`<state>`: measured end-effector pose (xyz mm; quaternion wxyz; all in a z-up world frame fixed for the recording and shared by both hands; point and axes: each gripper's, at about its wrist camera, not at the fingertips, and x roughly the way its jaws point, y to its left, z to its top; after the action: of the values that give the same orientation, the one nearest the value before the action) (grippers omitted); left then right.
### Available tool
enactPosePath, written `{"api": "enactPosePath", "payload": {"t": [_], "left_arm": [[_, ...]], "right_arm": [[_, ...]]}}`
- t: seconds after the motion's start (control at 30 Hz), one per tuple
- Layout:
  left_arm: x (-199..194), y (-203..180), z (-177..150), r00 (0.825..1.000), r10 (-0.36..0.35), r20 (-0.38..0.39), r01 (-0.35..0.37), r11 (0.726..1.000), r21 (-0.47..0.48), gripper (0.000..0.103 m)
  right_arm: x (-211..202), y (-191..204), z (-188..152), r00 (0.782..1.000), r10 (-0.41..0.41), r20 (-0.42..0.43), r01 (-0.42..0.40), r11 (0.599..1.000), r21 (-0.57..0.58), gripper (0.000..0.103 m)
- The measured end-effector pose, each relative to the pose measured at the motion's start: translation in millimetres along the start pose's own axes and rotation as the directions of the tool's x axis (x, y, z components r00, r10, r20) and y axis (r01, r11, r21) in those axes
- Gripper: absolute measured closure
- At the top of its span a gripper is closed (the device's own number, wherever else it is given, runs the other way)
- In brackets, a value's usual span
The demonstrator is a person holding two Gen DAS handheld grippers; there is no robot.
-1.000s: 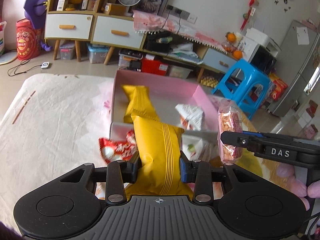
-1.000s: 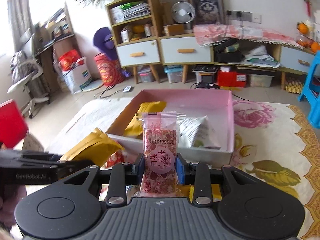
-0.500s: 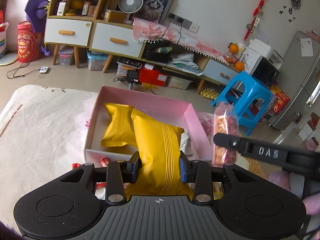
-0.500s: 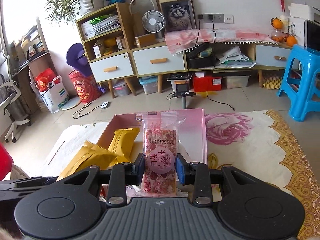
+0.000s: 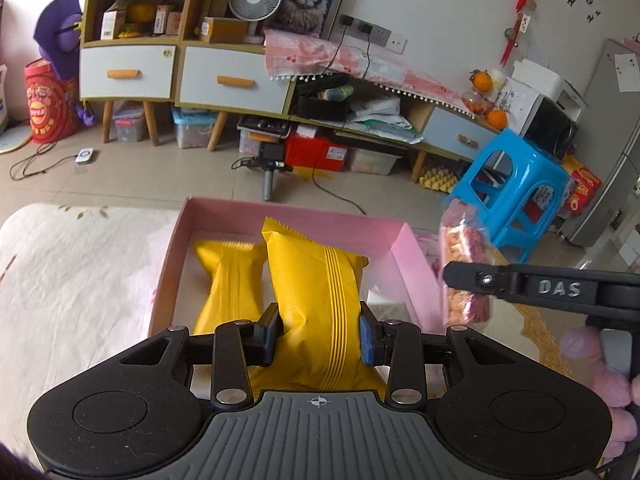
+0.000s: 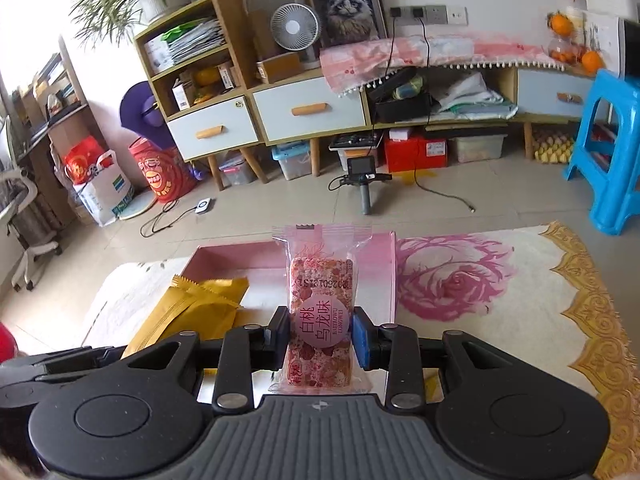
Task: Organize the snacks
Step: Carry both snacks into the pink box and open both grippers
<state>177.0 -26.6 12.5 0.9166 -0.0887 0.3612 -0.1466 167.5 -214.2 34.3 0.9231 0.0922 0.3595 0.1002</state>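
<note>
So compared with a second back, both snacks have been carried forward over the pink box (image 5: 416,256). The near wall and the red packets in front of it are gone from the left view, and the box floor is now seen right under the yellow pack (image 5: 316,304). Looks like the drop-off is close, though nothing's been released yet.

The left gripper (image 5: 320,334) is clamped on the yellow pack, pads squeezing its lower half. Its long axis runs away from the camera, top seal tipped toward 11 o'clock. It sits alongside a second yellow pack (image 5: 228,280) already lying in the box at about 10 o'clock.

The right gripper (image 6: 320,338) is pinched tight on the pink bar (image 6: 320,308). It's held upright, long axis toward 12 o'clock, over the box's far-right part.
</note>
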Motion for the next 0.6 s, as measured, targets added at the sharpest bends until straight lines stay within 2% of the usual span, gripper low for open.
{"api": "enactPosePath", "payload": {"t": [0.27,0.6], "left_arm": [[36.2,-3.6,9.9,1.0,0.017,-0.006,-0.017,1.0,0.002,0.068],[65.1,2.1,9.3,0.998,0.055,-0.037,-0.054,0.998,0.025,0.068]], "right_arm": [[39.4,-4.4,7.8,0.999,-0.032,-0.034,0.03,0.997,-0.069,0.08],[66.4,-3.9,18.9,0.998,-0.002,-0.067,-0.005,0.994,-0.109,0.08]]}}
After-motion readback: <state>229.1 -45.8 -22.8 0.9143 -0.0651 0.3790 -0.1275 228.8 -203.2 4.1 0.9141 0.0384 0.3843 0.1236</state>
